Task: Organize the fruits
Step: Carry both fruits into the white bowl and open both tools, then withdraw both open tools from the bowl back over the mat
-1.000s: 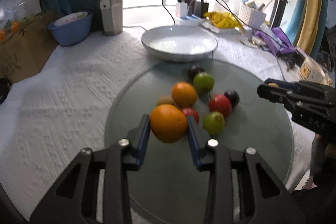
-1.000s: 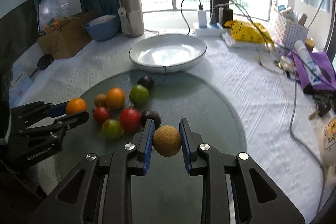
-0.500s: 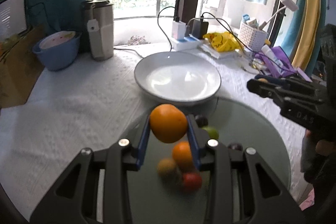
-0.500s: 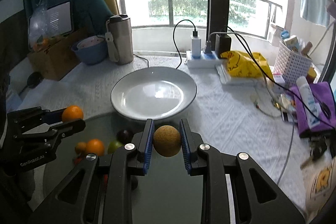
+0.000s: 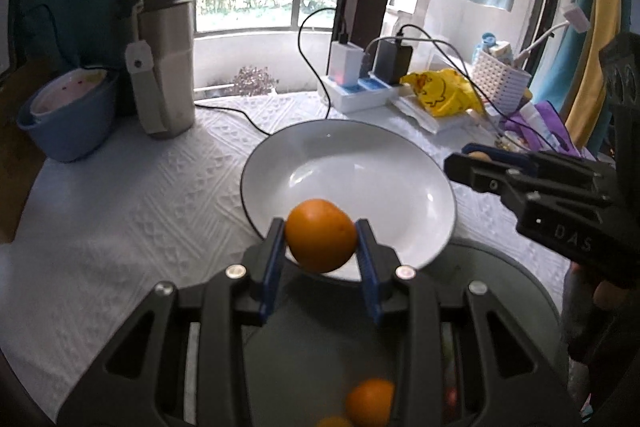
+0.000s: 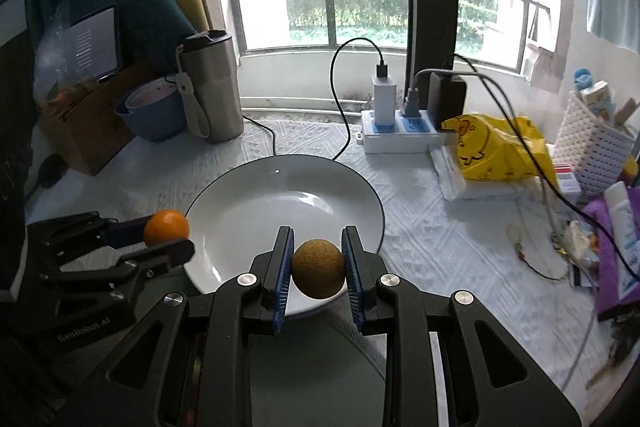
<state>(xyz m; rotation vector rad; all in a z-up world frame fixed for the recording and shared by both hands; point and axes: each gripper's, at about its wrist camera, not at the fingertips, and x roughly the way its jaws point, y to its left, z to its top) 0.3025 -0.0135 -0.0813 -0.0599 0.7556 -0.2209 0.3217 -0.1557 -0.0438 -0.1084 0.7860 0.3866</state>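
White tabletop (image 6: 420, 227) carries the plate (image 6: 224, 203). Left gripper (image 5: 321, 247) fingers clamp an orange (image 5: 321, 241), right gripper (image 6: 317, 263) fingers a brown fruit (image 6: 318, 269), both over the plate's near rim; released together, they could collide and roll off.

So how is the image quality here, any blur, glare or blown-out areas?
Left wrist view: window overexposed, loose oranges at the bottom edge smeared, held orange fairly sharp. Right wrist view: window also blown out, small glare spot on the white plate, straight edges bowed by fisheye.
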